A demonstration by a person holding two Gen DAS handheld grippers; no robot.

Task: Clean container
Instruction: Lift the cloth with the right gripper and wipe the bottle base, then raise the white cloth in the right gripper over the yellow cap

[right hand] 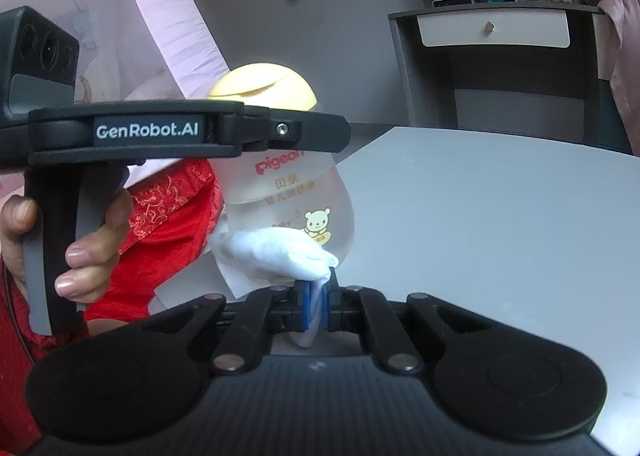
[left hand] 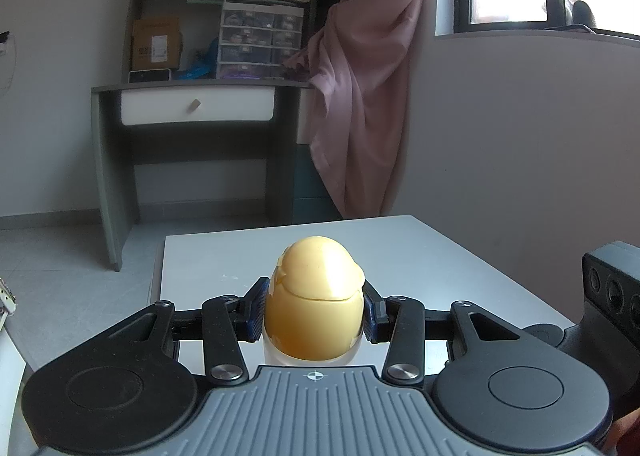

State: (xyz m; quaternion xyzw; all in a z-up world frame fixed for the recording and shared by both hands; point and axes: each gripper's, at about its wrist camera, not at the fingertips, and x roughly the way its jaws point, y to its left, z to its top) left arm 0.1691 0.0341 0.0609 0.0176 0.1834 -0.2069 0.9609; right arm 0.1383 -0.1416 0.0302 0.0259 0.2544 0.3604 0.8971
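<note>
The container is a frosted bottle (right hand: 292, 192) with a red logo, a bear picture and a rounded yellow cap (left hand: 316, 300). My left gripper (left hand: 315, 316) is shut on the bottle at the cap and holds it upright above the white table (left hand: 440, 256). In the right wrist view the left gripper (right hand: 324, 128) crosses in front of the bottle below the cap (right hand: 264, 86). My right gripper (right hand: 318, 296) is shut on a white cloth (right hand: 276, 252). The cloth is pressed against the lower front of the bottle.
The white table (right hand: 500, 216) stretches to the right of the bottle. A grey desk with a white drawer (left hand: 196, 108) and a pink curtain (left hand: 360, 96) stand beyond the table. The person's red sleeve (right hand: 168, 224) and hand (right hand: 80, 256) are at the left.
</note>
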